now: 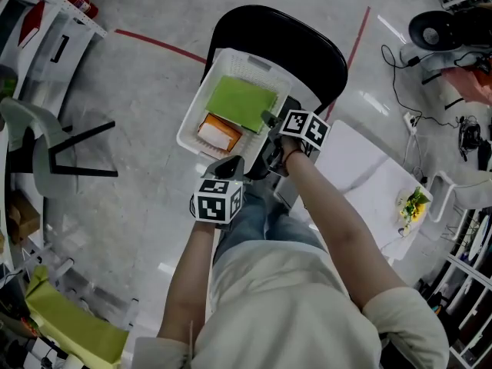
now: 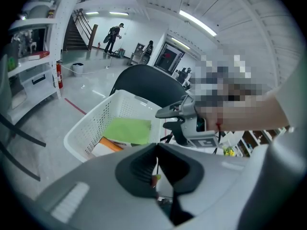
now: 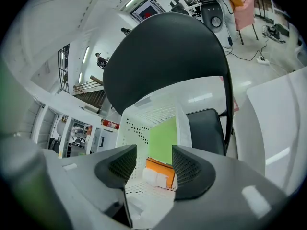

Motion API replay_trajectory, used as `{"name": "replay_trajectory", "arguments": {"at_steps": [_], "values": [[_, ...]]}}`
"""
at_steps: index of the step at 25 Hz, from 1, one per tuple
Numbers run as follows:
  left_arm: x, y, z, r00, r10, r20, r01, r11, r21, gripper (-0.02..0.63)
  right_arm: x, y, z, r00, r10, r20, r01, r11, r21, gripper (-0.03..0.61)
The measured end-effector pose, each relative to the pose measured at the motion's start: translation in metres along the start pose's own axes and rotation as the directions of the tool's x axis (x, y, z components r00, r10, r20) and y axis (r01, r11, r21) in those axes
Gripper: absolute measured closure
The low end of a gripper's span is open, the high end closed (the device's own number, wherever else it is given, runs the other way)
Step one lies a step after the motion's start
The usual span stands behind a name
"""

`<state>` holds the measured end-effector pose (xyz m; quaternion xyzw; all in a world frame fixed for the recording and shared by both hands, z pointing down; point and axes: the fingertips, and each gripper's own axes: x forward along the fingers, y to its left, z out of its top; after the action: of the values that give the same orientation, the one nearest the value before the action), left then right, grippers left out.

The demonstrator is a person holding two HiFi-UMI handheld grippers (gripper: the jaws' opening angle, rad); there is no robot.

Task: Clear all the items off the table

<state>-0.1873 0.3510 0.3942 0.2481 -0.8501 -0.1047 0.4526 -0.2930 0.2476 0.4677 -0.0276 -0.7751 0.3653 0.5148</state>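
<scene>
Left gripper closed, right gripper half-open and empty, at basket's near edge; only head view shows table, right.

A black chair with a rounded back stands on a glossy grey floor crossed by red tape lines. Right of the chair is a white table; left of the chair is white shelving with a red fire extinguisher. Beyond the chair, a staircase rises under long ceiling strip lights.
</scene>
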Motion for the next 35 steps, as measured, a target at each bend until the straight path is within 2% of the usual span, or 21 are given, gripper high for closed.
{"name": "replay_trajectory", "arguments": {"at_steps": [4,10,15,20,35], "values": [[-0.004,-0.005,-0.001,1.000,-0.005,0.000,0.005,1.000,0.012,0.603,-0.011,0.002,-0.007,1.000,0.012,-0.001,-0.012,1.000,-0.009,0.368],[-0.010,-0.010,0.000,1.000,-0.007,0.008,0.007,1.000,0.017,0.603,-0.027,0.005,-0.017,1.000,0.028,-0.011,-0.028,0.999,-0.019,0.431],[-0.013,-0.016,0.001,1.000,-0.012,0.004,0.011,0.999,0.046,0.603,-0.045,0.011,-0.021,0.999,0.044,-0.006,-0.045,0.998,-0.052,0.516],[-0.016,-0.020,0.006,1.000,-0.019,0.012,0.018,0.998,0.052,0.603,-0.062,0.017,-0.023,0.998,0.055,0.009,-0.053,0.993,-0.109,0.569],[-0.019,-0.045,0.014,0.998,-0.058,-0.001,0.058,0.991,0.122,0.603,-0.113,0.003,-0.044,0.997,0.080,0.023,-0.073,0.971,-0.228,0.580]]}}
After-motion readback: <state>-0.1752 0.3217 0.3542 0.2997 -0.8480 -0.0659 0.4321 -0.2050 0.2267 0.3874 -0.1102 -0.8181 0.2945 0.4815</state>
